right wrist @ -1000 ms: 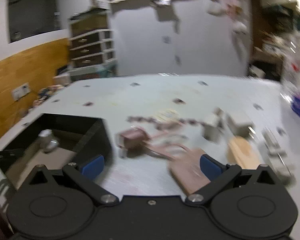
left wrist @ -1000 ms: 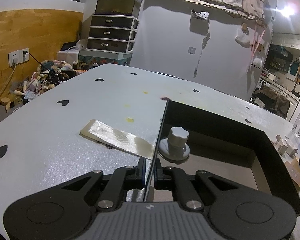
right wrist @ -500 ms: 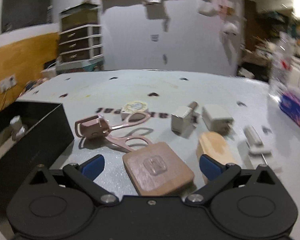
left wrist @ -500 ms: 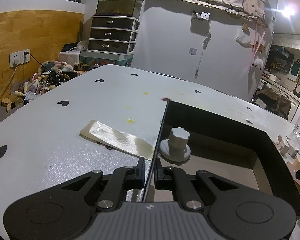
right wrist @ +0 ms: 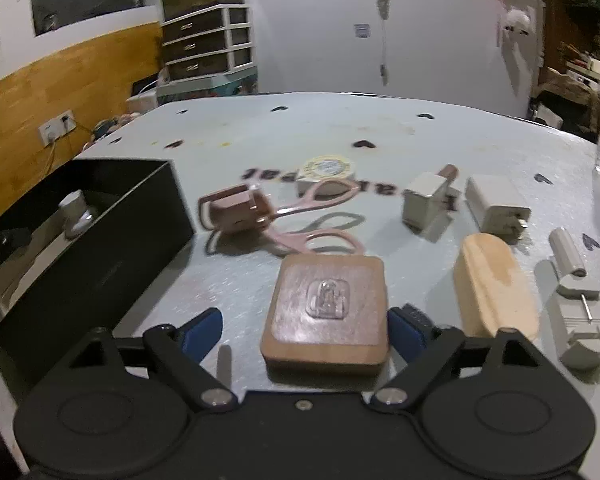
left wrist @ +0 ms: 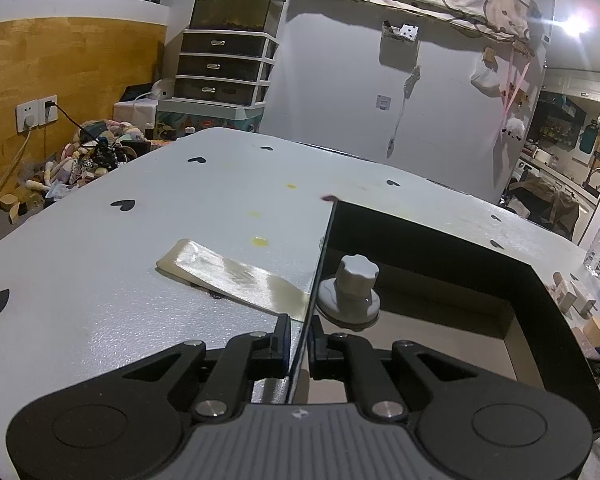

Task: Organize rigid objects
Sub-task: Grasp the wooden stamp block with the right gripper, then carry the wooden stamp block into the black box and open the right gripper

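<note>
My left tongs (left wrist: 299,340) pinch the black box (left wrist: 540,280) wall. Right tongs (right wrist: 304,326), jaws just closing but not gripping, straddle the wooden block (right wrist: 328,304) on the bench (right wrist: 236,280), right pad touching it.

The box (right wrist: 100,248) runs off the left edge in the right wrist view, its floor mostly hidden by its wall. Black lettering (right wrist: 268,176) on the counter (right wrist: 380,140) is blurred, partly covered by scissors (right wrist: 300,216).
</note>
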Available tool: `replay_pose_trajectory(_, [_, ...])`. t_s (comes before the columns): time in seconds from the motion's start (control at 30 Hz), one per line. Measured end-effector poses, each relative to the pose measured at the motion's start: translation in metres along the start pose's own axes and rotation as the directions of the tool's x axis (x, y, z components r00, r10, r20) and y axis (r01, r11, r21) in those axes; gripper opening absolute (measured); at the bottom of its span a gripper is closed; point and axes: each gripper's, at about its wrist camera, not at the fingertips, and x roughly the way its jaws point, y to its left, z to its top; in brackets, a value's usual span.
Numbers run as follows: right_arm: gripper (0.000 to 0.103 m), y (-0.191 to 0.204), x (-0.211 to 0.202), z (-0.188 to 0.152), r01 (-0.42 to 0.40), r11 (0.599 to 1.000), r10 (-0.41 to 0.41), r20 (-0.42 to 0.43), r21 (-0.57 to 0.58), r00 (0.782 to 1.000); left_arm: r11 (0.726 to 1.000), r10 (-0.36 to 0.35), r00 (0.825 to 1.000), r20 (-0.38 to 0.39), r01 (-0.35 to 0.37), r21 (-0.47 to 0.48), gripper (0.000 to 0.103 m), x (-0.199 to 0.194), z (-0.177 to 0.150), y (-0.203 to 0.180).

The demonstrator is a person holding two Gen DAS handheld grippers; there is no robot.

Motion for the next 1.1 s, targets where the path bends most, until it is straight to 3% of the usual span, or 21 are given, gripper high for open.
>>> replay_pose_trajectory(0.17, [0.072, -0.005, 0.011, 0.010, 0.083, 0.993, -0.083, -0.003, 0.085, 0.997, 1.000, -0.002, 1.000, 0.001, 0.002, -0.005, 0.009, 0.001, 0.000, 0.000])
replay_pose_trajectory(0.3, [0.065, -0.002, 0.015, 0.015, 0.094, 0.991, -0.094, -0.006, 0.090, 0.996, 1.000, -0.001, 1.000, 0.000, 0.001, -0.003, 0.009, 0.001, 0.001, -0.001])
replay_pose_trajectory(0.47, [0.065, 0.004, 0.007, 0.017, 0.095, 0.992, -0.095, -0.006, 0.080, 0.995, 1.000, -0.002, 1.000, 0.001, 0.002, -0.006, 0.009, 0.001, 0.000, -0.001])
replay_pose_trajectory(0.63, [0.065, 0.018, -0.023, 0.031, 0.017, 0.998, -0.022, 0.082, 0.065, 0.996, 1.000, -0.003, 1.000, 0.001, 0.003, -0.007, 0.009, 0.001, 0.000, -0.001])
replay_pose_trajectory(0.83, [0.065, 0.054, -0.045, 0.059, -0.126, 0.992, 0.124, 0.160, -0.001, 0.979, 1.000, -0.004, 1.000, 0.002, 0.004, -0.007, 0.009, 0.000, 0.000, -0.001])
replay_pose_trajectory(0.93, [0.065, 0.074, -0.041, 0.073, -0.192, 0.981, 0.193, 0.149, -0.021, 0.970, 1.000, -0.004, 1.000, 0.001, 0.004, -0.007, 0.009, 0.000, 0.000, -0.001])
replay_pose_trajectory(1.1, [0.065, 0.111, -0.014, 0.091, -0.261, 0.964, 0.259, 0.046, 0.044, 0.965, 1.000, -0.007, 1.000, 0.000, 0.007, -0.009, 0.009, 0.000, 0.001, -0.001])
